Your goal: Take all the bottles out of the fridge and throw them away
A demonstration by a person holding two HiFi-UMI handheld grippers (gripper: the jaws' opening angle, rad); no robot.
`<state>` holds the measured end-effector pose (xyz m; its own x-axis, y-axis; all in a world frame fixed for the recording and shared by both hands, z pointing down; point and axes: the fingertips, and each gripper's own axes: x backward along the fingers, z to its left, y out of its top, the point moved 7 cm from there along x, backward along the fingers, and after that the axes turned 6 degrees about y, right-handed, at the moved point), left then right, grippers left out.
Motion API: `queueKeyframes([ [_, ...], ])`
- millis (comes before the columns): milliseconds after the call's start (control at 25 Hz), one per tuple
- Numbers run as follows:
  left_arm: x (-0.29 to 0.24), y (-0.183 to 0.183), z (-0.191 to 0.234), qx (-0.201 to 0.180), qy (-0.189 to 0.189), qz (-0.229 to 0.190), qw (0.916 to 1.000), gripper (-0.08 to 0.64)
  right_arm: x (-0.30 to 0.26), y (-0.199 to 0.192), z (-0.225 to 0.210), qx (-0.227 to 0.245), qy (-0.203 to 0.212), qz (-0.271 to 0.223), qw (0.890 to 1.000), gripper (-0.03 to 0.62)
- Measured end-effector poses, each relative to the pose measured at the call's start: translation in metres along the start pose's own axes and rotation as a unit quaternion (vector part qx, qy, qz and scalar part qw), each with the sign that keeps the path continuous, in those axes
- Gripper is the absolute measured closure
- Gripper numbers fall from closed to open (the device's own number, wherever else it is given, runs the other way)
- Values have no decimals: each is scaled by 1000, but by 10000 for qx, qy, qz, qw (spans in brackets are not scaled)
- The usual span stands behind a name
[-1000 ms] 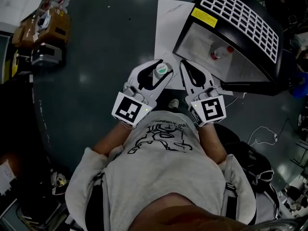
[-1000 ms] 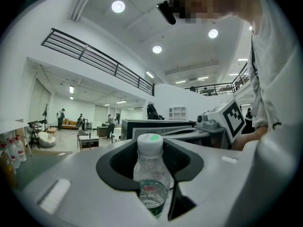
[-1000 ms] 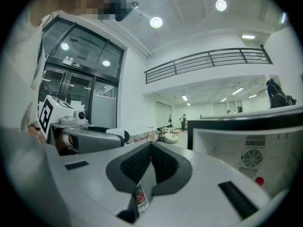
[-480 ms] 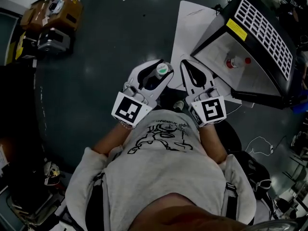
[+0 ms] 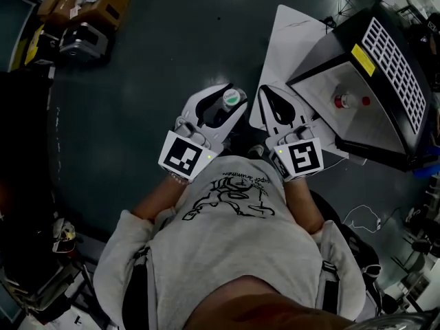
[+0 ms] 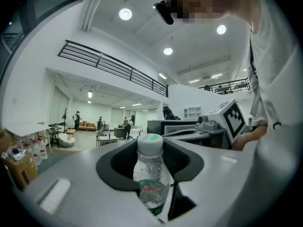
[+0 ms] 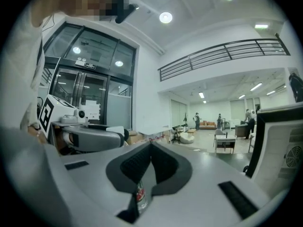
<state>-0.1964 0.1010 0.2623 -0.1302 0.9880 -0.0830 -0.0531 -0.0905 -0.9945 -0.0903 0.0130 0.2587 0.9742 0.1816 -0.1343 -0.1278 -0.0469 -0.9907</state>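
Note:
A clear bottle [image 5: 232,100] with a white-and-green cap stands upright between my left gripper's [image 5: 237,93] jaws, which are shut on its body; the left gripper view shows its neck and green label [image 6: 151,171]. Beside it my right gripper [image 5: 265,91] has its fingertips meeting [image 7: 151,144]. A sliver of a clear, red-labelled bottle [image 7: 140,196] shows in the slit under those jaws; I cannot tell whether it is held. To the right stands the black fridge [image 5: 385,53], with a red-capped bottle [image 5: 342,102] inside.
A white sheet [image 5: 292,36] lies on the dark floor under the fridge. Cardboard boxes and gear [image 5: 82,19] are piled at the upper left, and more clutter sits at the lower left. Cables [image 5: 364,215] trail at the lower right.
Both grippers have swung left together, away from the fridge, which has slid toward the right edge of the head view. The bottle stays in the left gripper.

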Motion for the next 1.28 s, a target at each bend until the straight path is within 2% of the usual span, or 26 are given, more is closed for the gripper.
queueKeyframes([
  [280,14,-4,11,33,170,12,9999,399,-16,-3,14,16,221,23,9998,583],
  [480,16,-6,12,60,266,32,9996,399,-19,-6,14,222,426,46,9988,584],
  [1280,-3,-9,5,28,414,101,9991,399,-12,-8,-7,177,558,125,9982,584],
])
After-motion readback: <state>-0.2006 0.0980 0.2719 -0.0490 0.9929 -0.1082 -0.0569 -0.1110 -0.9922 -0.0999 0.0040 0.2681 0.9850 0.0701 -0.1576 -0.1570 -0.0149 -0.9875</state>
